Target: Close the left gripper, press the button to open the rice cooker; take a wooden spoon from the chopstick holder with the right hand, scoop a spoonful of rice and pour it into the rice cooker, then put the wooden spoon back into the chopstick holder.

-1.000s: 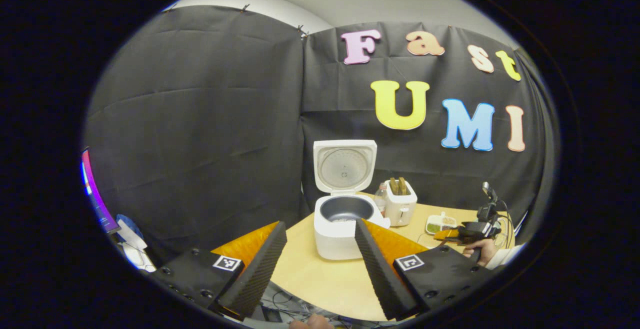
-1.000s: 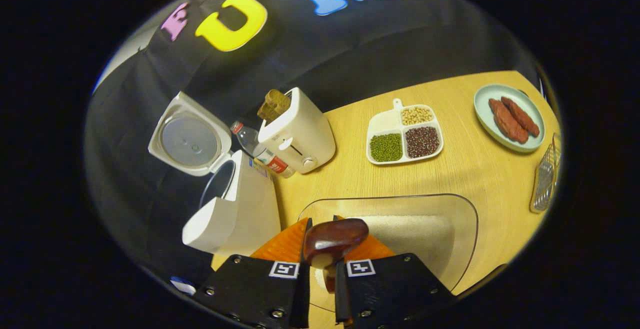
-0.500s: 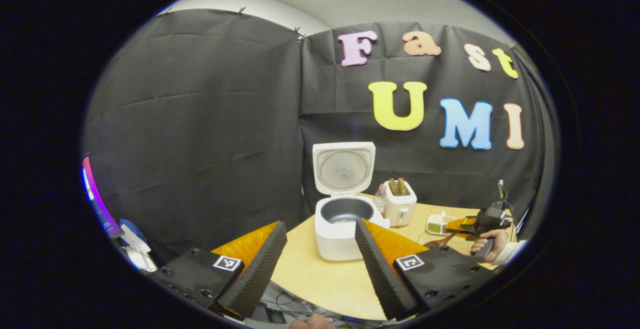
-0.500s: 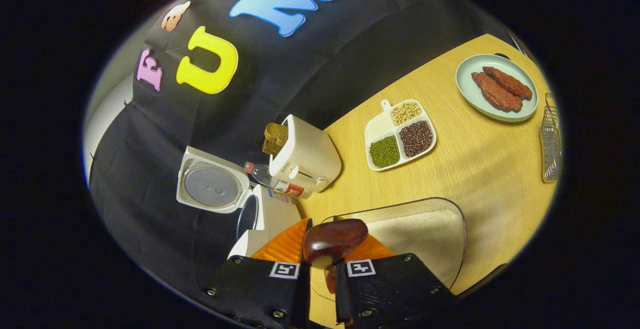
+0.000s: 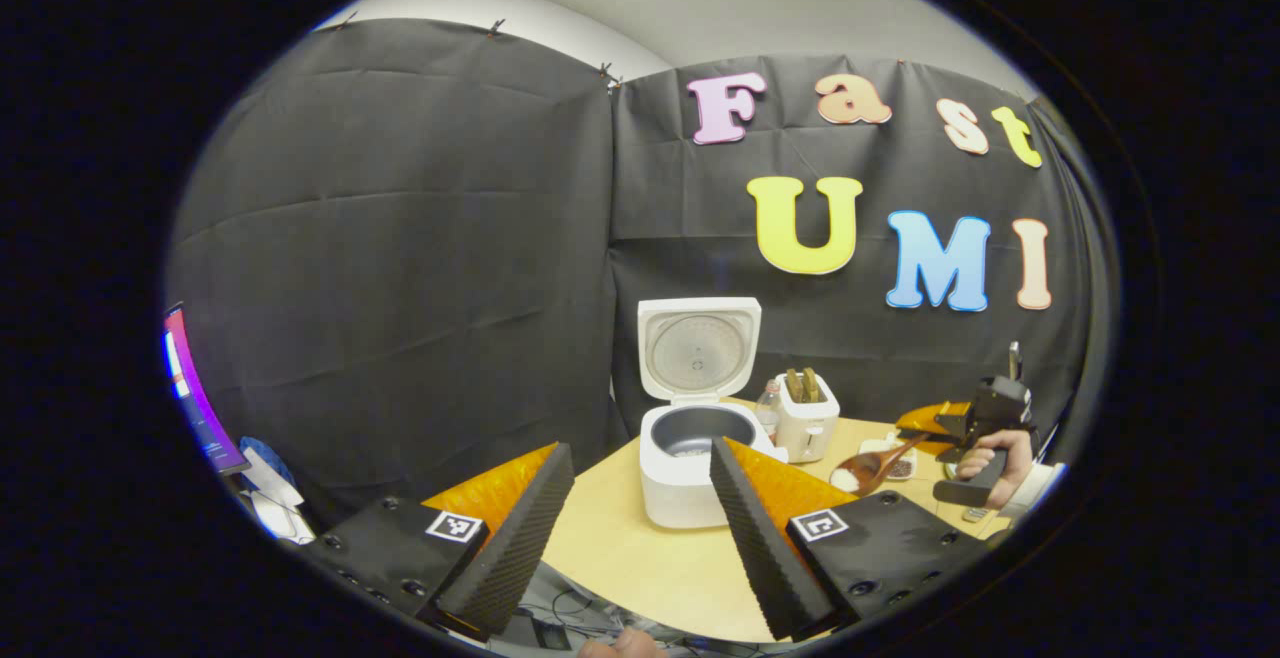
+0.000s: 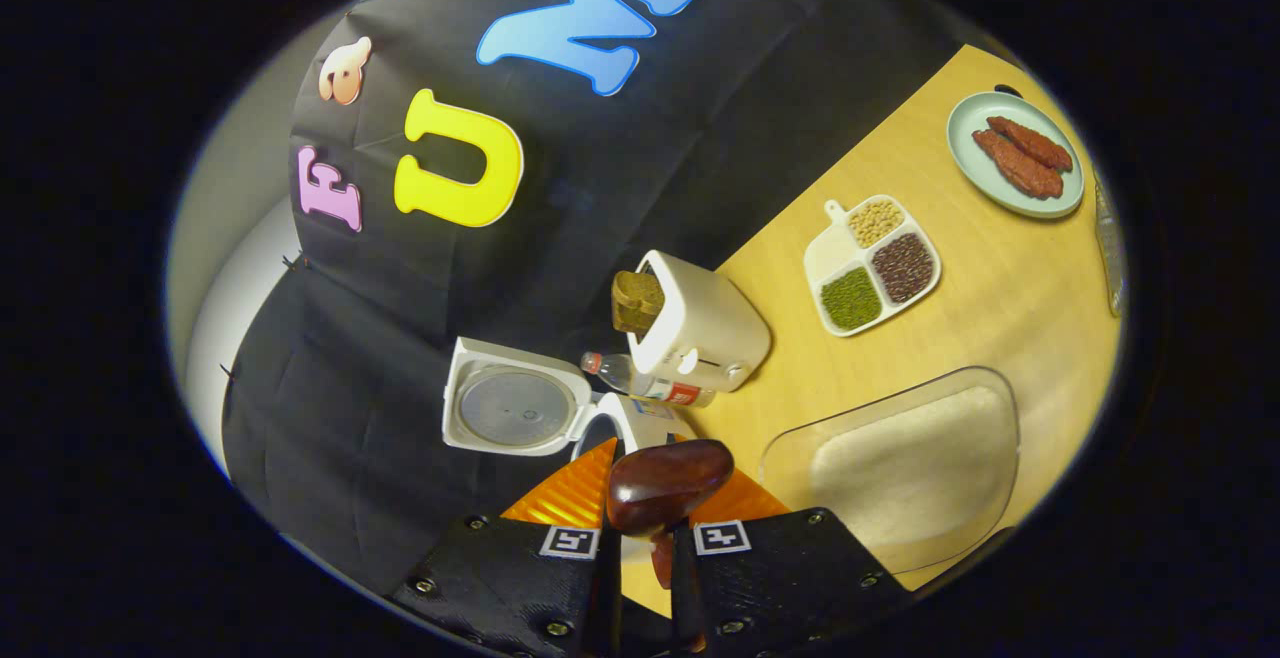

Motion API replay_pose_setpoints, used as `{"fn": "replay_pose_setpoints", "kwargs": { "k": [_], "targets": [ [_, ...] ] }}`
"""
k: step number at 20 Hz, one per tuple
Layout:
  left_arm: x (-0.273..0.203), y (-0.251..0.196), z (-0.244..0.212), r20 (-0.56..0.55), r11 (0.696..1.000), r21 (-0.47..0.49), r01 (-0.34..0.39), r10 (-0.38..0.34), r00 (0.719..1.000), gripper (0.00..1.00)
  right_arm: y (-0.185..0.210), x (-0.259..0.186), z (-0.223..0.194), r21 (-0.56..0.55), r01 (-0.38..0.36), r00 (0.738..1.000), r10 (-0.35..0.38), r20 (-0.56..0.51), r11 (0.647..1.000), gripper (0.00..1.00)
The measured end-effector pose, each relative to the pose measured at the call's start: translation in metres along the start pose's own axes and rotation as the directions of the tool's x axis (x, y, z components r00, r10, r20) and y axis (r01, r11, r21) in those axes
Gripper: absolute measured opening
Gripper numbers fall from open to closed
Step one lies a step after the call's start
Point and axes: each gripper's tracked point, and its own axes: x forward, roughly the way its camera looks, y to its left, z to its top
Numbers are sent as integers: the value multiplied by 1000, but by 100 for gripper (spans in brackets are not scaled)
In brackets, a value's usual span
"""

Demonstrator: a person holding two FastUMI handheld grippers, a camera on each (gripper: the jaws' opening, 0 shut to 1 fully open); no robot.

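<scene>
Mid-carry of the scooped rice. Right gripper clamped on wooden spoon, low centre of right gripper view; rice cooker lid-up, centre of left gripper view. Left gripper spread, idle. Next: probably bowl over pot, then tip.

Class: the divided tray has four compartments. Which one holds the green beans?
On the divided tray, the green beans fill the compartment nearest the toaster, beside the dark red beans.
</scene>
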Motion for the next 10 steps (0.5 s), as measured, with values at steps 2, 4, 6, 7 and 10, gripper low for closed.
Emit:
{"fn": "replay_pose_setpoints", "kwargs": {
  "k": [2, 4, 6, 7, 10],
  "targets": [
    [-2, 12, -1, 2, 1000, -9, -16, 16, 1000, 94, 36, 17, -6, 1, -49, 999, 49, -9, 999, 20],
    [-2, 24, 0, 5, 999, -18, -32, 32, 999, 93, 71, 37, -12, -29, -93, 996, 92, -17, 995, 20],
    [-3, 34, 1, 5, 999, -21, -47, 47, 999, 93, 101, 63, -20, -92, -120, 993, 118, -26, 989, 20],
    [-1, 38, 2, 7, 998, -23, -50, 50, 999, 94, 111, 77, -25, -133, -124, 992, 121, -32, 983, 20],
    [1, 48, 1, 7, 997, -35, -63, 63, 998, 94, 132, 118, -41, -232, -124, 992, 114, -54, 965, 20]
  ]
}}
